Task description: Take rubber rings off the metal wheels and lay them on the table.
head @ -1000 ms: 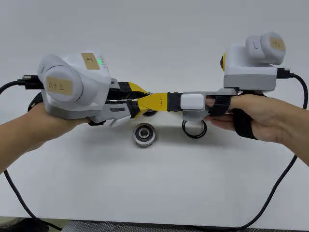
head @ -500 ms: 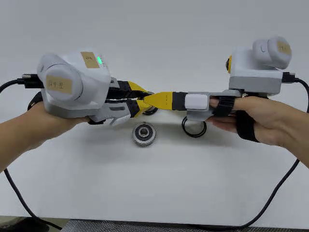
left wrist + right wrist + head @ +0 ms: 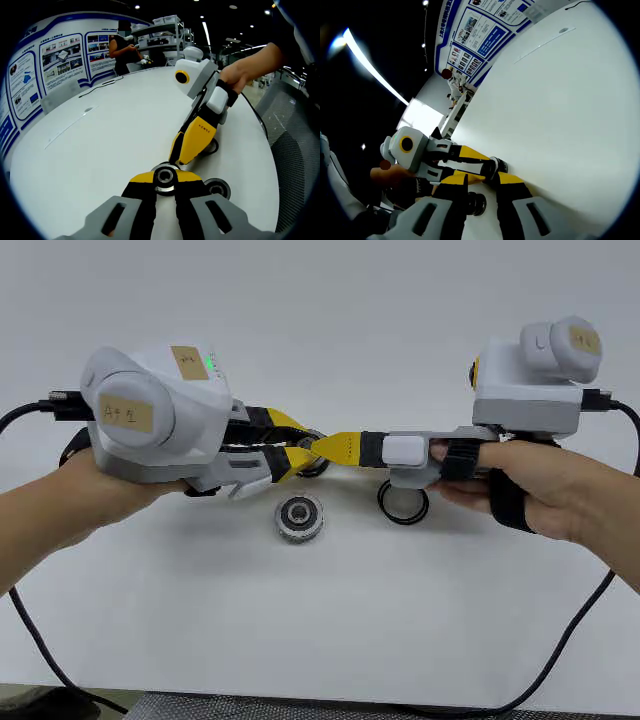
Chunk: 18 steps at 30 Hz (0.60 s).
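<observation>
My left gripper [image 3: 298, 451] is shut on a metal wheel [image 3: 313, 462] held just above the white table [image 3: 330, 630]. In the left gripper view the wheel [image 3: 165, 176] sits clamped between my yellow jaws. My right gripper [image 3: 322, 447] comes in from the right, and its narrow yellow tips look pinched on the black rubber ring at that wheel's edge. The right gripper view shows the same wheel [image 3: 496, 166] at my jaw tips. A second wheel [image 3: 299, 517] lies on the table below. A loose black rubber ring [image 3: 402, 505] lies under the right gripper.
Black cables run off both grippers, one across the right side of the table [image 3: 585, 615]. In the left gripper view a person stands by shelves at the table's far end. Open white tabletop lies in front and behind.
The right gripper has drawn back to the right, away from the left gripper's jaws, its tips still at the wheel's edge. The left gripper has stayed about where it was.
</observation>
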### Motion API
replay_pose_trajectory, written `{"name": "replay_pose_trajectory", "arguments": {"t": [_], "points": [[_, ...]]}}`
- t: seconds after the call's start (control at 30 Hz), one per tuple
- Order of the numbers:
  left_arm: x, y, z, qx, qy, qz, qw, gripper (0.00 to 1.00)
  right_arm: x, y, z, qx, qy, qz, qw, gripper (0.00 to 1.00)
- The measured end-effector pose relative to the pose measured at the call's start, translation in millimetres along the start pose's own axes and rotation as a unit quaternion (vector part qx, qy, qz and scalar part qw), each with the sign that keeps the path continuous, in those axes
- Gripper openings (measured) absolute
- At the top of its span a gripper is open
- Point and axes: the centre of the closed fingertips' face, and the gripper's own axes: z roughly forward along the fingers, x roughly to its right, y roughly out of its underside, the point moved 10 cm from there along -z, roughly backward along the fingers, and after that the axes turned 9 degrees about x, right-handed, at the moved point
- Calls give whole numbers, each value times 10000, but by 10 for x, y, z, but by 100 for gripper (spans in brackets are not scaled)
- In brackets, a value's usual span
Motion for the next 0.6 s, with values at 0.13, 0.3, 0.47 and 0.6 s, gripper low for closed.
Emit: {"name": "replay_pose_trajectory", "arguments": {"t": [0.13, 0.3, 0.47, 0.6], "points": [[1, 0, 0, -2, -2, -1, 10000, 13, 35, -1, 4, 0, 149, 60, 9999, 14], [1, 0, 1, -1, -3, -1, 10000, 13, 64, -3, 7, -11, 327, 97, 9994, 7], [3, -3, 2, -2, -6, -5, 10000, 13, 71, -10, 11, -45, 437, 90, 9990, 3], [5, -4, 3, 2, -15, -15, 10000, 13, 68, -12, 10, -54, 495, 117, 9987, 3]]}}
